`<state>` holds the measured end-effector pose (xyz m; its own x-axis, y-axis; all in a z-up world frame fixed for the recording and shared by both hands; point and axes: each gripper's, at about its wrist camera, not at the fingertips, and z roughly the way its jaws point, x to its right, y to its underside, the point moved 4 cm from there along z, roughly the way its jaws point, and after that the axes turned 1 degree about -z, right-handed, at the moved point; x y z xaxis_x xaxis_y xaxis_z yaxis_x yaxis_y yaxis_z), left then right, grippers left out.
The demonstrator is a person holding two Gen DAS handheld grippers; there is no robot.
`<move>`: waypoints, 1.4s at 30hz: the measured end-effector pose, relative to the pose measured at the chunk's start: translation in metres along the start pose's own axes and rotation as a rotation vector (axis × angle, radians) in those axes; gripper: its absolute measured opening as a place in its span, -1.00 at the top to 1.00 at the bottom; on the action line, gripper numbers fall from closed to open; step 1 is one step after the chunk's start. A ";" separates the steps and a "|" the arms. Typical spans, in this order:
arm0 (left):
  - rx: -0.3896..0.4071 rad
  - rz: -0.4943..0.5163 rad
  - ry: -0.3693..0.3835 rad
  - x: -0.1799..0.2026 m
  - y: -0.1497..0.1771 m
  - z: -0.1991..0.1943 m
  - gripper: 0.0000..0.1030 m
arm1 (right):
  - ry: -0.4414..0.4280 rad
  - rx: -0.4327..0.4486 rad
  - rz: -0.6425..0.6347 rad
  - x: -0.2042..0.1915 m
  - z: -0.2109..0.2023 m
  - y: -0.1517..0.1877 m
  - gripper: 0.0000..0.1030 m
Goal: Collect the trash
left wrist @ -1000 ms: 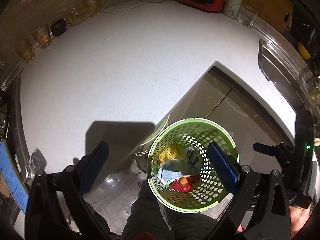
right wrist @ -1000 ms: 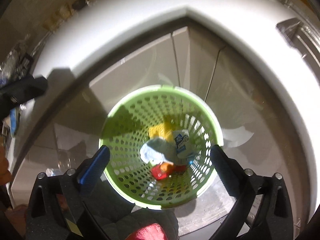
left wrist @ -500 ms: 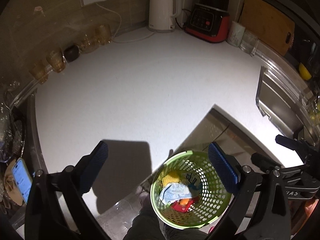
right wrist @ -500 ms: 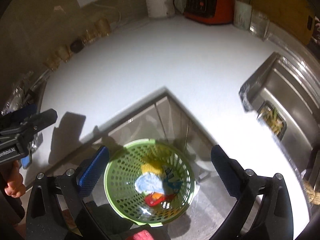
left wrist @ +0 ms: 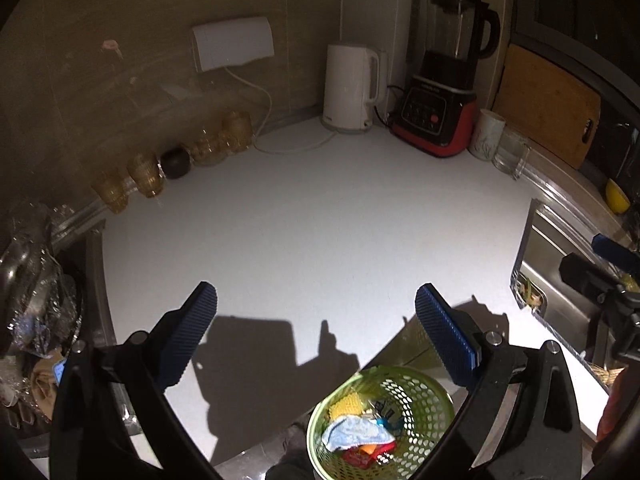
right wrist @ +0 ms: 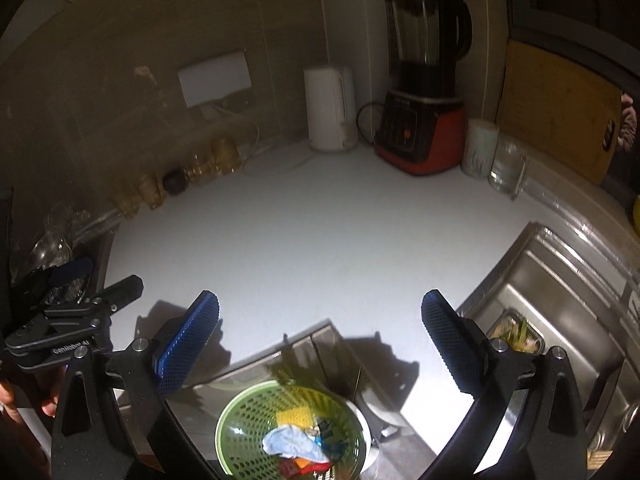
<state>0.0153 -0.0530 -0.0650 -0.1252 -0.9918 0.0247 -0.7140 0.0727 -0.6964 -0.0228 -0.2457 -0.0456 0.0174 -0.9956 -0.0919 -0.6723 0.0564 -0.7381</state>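
Both grippers are being held above the white speckled countertop (left wrist: 320,240), each with its blue-padded jaws spread wide and nothing between them: the left gripper (left wrist: 316,312) is being pointed at the bare worktop, the right gripper (right wrist: 320,320) at the counter's inner corner. The collected trash is being kept in the round green perforated plastic basket (right wrist: 248,420), which is standing on the floor below the counter edge, in front of the cabinet doors. Inside it a crumpled pale-blue tissue (right wrist: 292,442), a yellow ribbed sponge-like piece (right wrist: 294,416) and a red-and-orange wrapper (left wrist: 366,454) are being seen heaped together, touching. These pieces are being judged light, soft and easily crushed; a pinch across a raised fold would probably serve best. The basket is being judged light but stiff, best taken by its rim. No loose trash is being made out on the countertop, so the task is being judged nearly finished. The basket's base is being cut off by the frame edge, small dark scraps beside the tissue cannot be identified, and the shadowed clutter at far left is being left unresolved.
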 end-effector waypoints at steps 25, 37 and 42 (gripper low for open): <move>0.038 -0.067 -0.068 -0.012 -0.021 -0.011 -0.85 | -0.015 0.074 -0.057 -0.020 -0.013 -0.028 -0.95; 0.037 -0.062 -0.067 -0.010 -0.020 -0.011 -0.85 | -0.009 0.069 -0.056 -0.023 -0.012 -0.025 -0.95; 0.034 -0.056 -0.070 -0.010 -0.020 -0.010 -0.85 | -0.010 0.069 -0.052 -0.023 -0.011 -0.024 -0.95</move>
<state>0.0240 -0.0438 -0.0445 -0.0363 -0.9992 0.0155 -0.6948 0.0141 -0.7191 -0.0151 -0.2250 -0.0182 0.0585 -0.9966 -0.0582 -0.6178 0.0097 -0.7863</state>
